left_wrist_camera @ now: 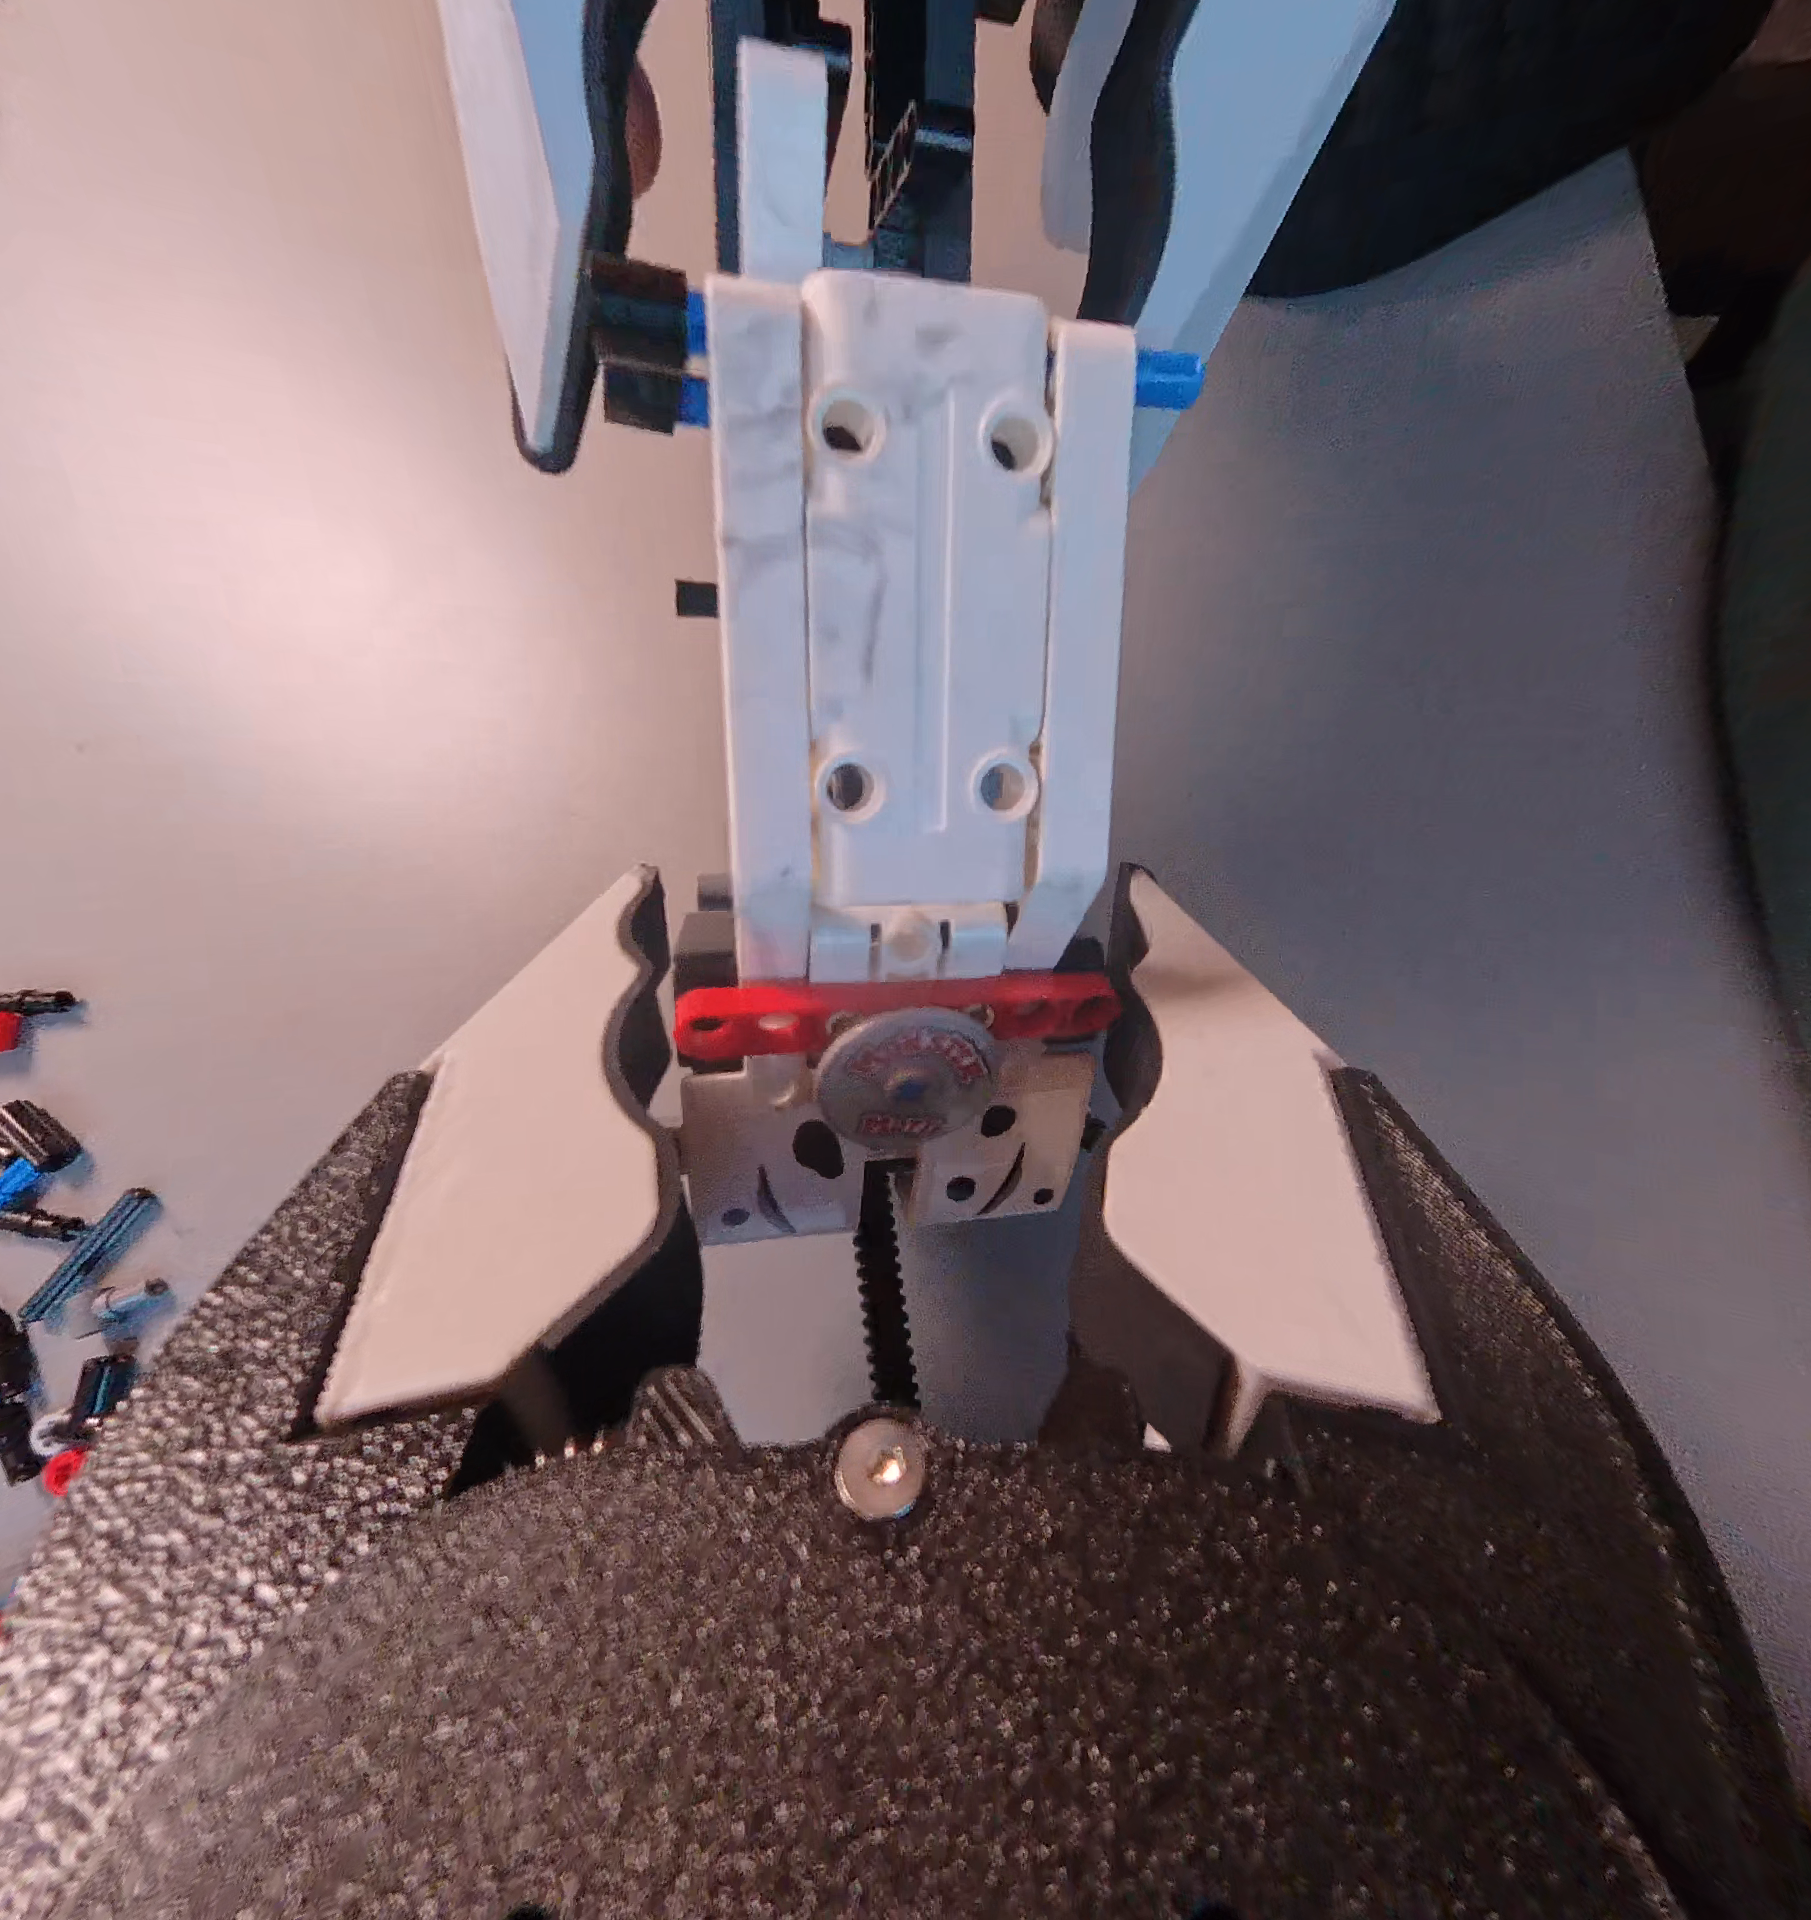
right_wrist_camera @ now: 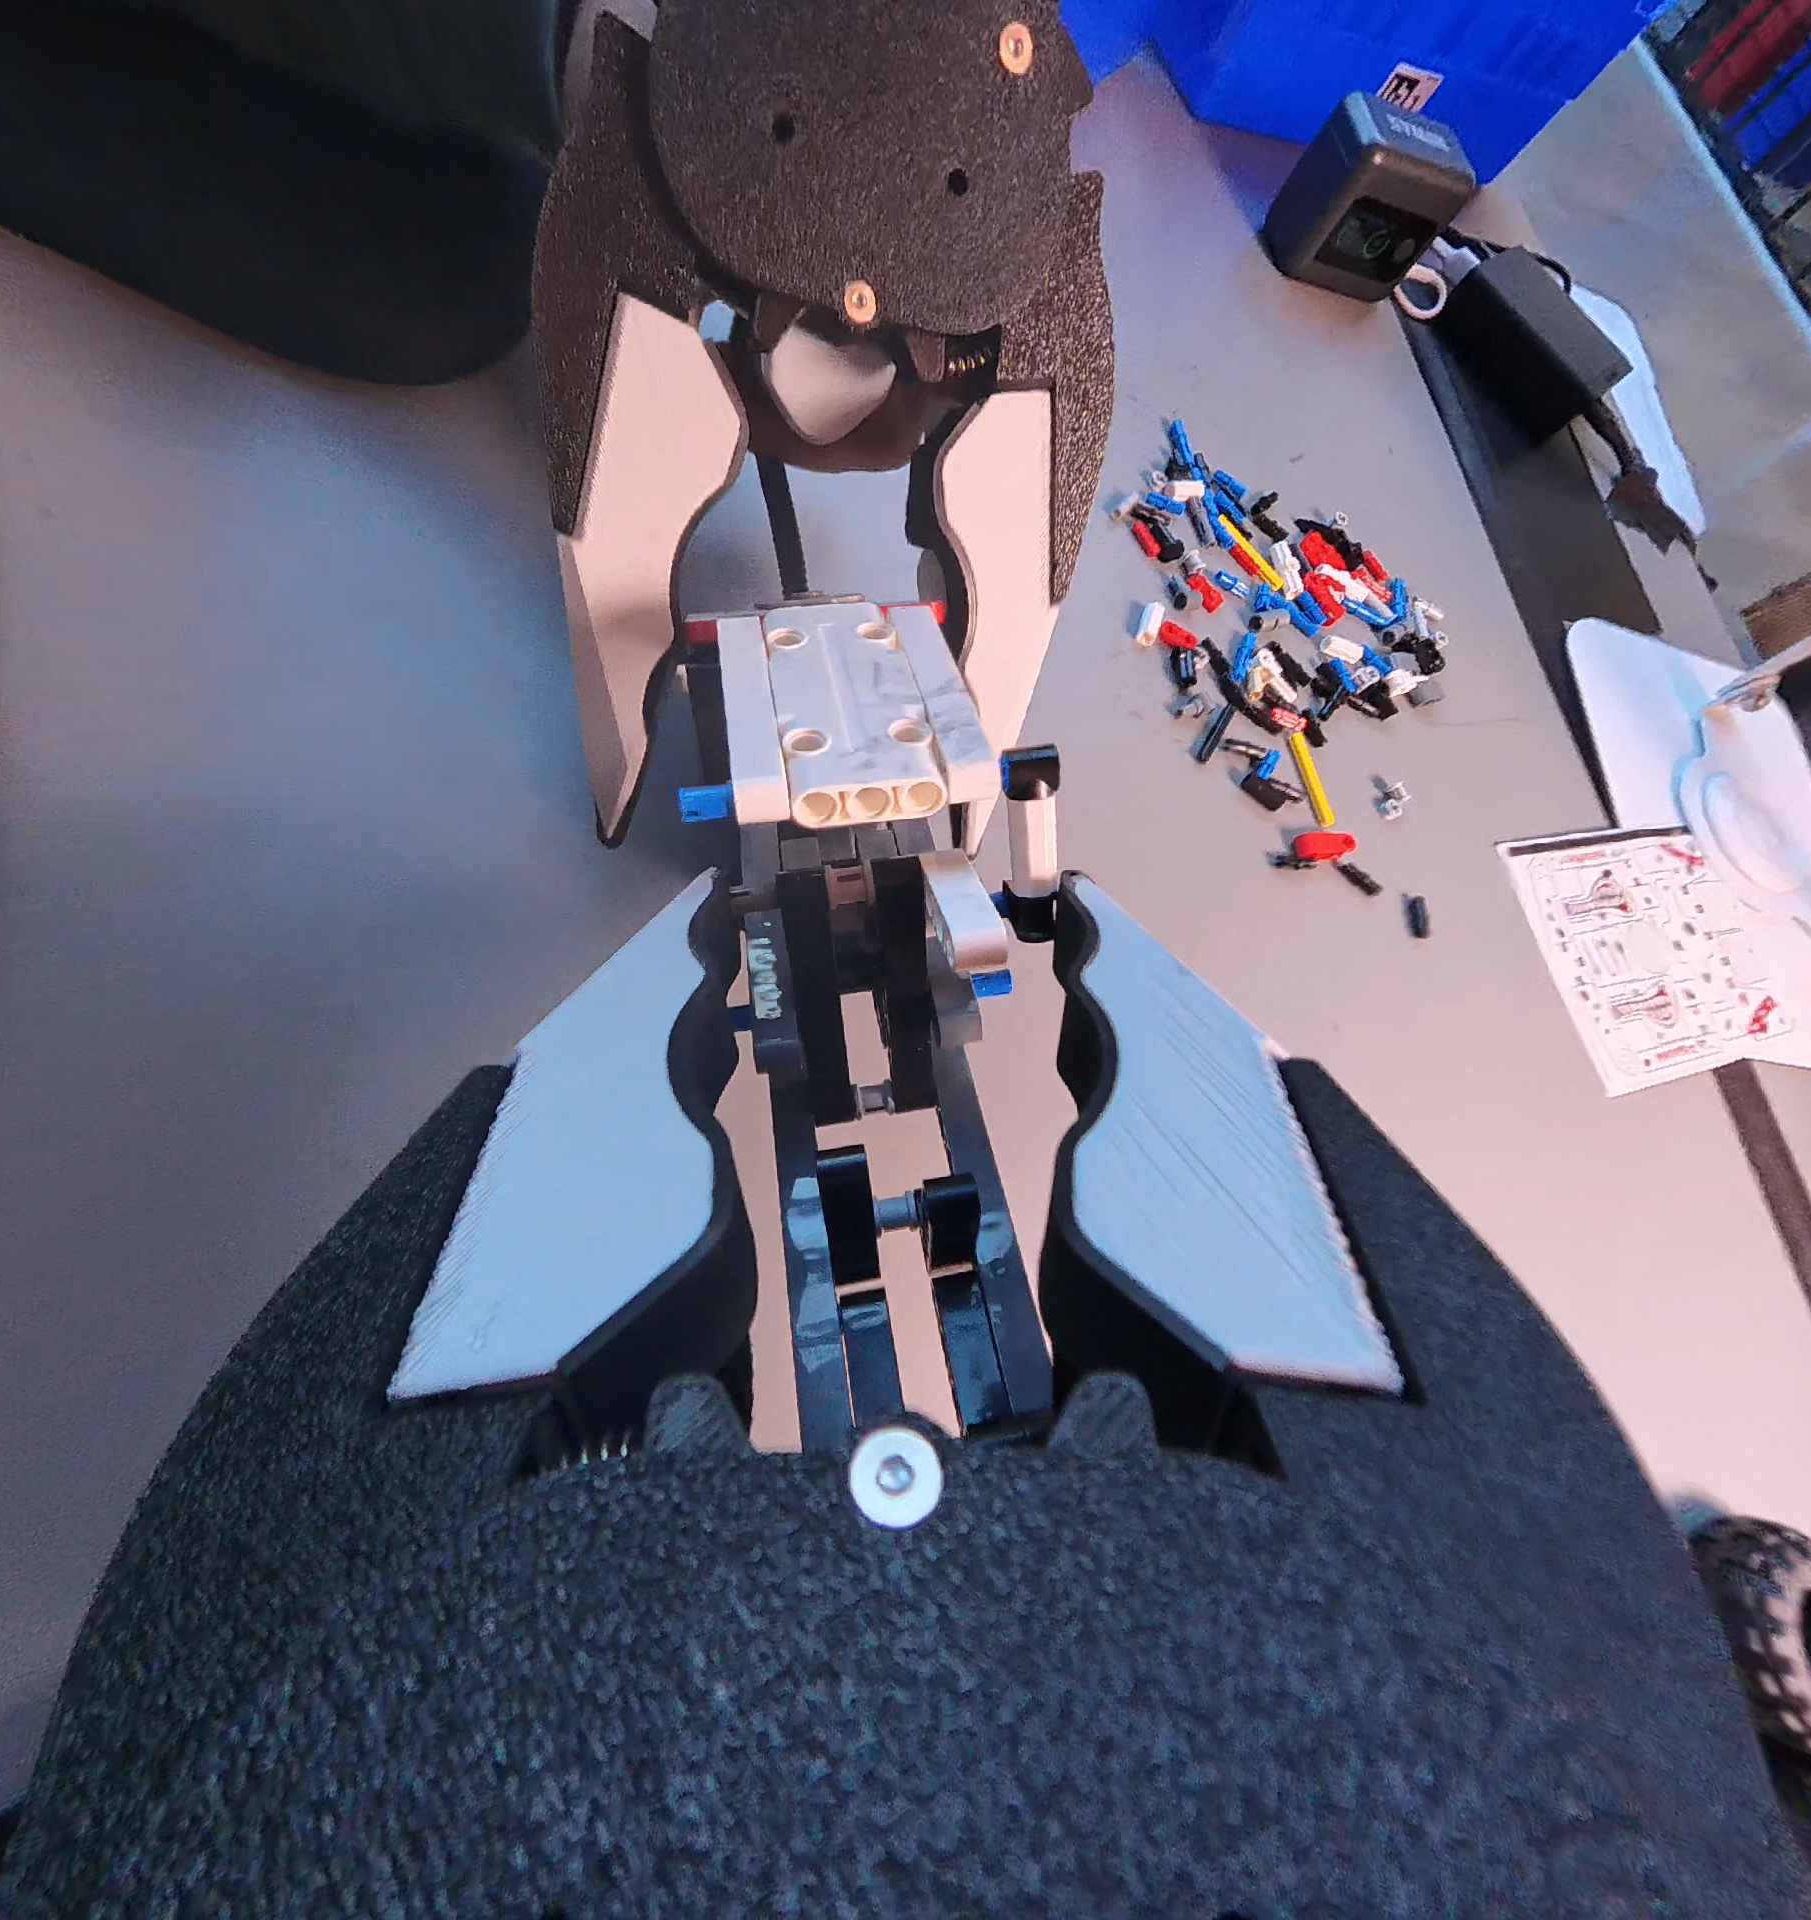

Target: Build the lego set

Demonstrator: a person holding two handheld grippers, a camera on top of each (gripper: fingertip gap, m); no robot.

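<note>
Between both hand-held grippers: lego model.

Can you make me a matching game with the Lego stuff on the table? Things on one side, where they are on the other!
Things:
1. white panel
2. pile of loose pieces
3. knobby tyre
4. sticker sheet

Places:
A. bottom right corner of the right wrist view
B. on top of the Lego model held by both hand-held grippers
C. flat on the table, near its right edge
D. scattered on the table, right of the model

Pairs: 1-B, 2-D, 3-A, 4-C
</note>
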